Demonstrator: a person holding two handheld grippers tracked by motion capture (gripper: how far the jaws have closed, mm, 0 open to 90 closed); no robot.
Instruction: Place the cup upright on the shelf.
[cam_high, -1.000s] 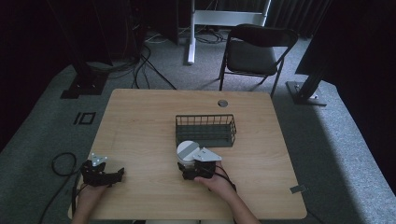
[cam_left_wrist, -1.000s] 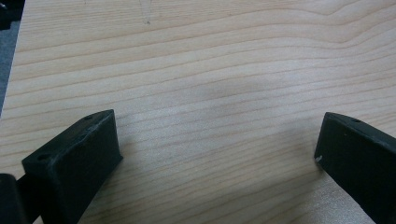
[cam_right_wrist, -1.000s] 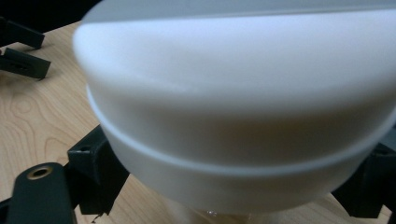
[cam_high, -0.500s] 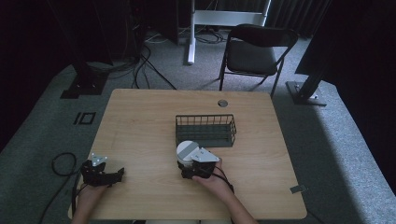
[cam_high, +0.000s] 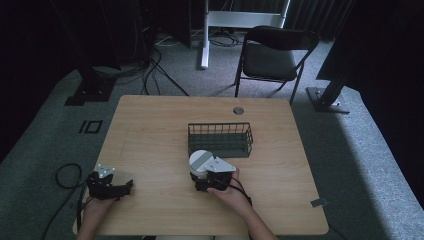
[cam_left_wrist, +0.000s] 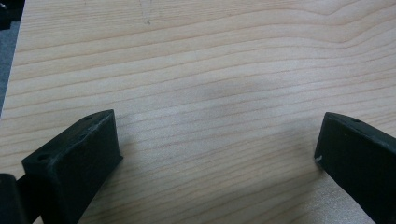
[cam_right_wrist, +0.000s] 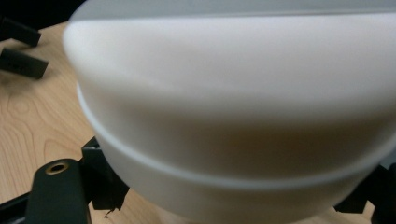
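Note:
A white round container with a flat grey top stands on the wooden table, just in front of a dark wire basket. My right gripper is shut on the container's near side. In the right gripper view the container bulges close up, with a black jaw at each lower side of it. My left gripper rests near the table's front left corner, apart from the container. It is open, its jaws spread wide over bare wood with nothing between them.
The wire basket looks empty. A round cable hole sits in the table behind it. A black folding chair stands beyond the far edge. A cable loop lies on the floor to the left.
The right gripper and the white container have edged slightly to the left in front of the basket. The left gripper has stayed where it was.

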